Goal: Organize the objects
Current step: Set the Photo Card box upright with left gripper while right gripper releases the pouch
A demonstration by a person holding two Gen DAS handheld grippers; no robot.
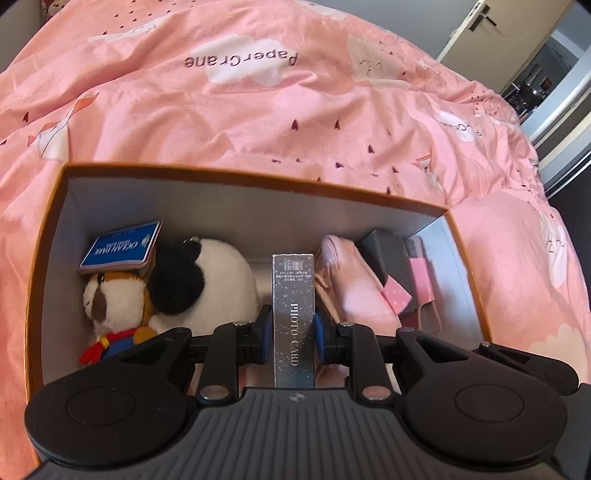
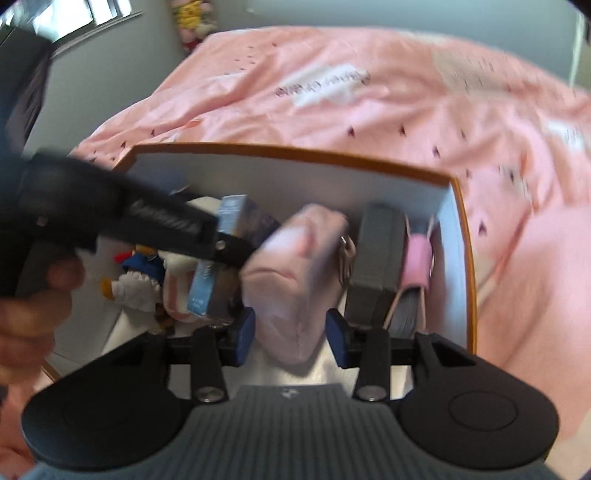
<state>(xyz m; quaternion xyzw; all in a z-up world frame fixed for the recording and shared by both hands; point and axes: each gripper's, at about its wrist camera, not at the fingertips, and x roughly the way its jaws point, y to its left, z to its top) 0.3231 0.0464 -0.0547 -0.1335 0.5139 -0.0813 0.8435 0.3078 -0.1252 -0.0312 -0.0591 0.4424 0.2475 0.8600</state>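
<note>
While left tool (image 1: 290, 334) grips photo-card box (image 1: 293, 317), orange box (image 1: 236, 176) holds plush toys (image 1: 207, 280), perhaps pouch (image 2: 295, 273).

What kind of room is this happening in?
Most likely a bedroom: a pink duvet covers a bed, an open door shows behind it, and soft toys sit by the wall.

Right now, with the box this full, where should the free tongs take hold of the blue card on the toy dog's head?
Grip the blue card by its raised edge near the panda, coming from above. It lies tilted on the toy dog, so that edge stands free; the box wall crowds its other side.
</note>
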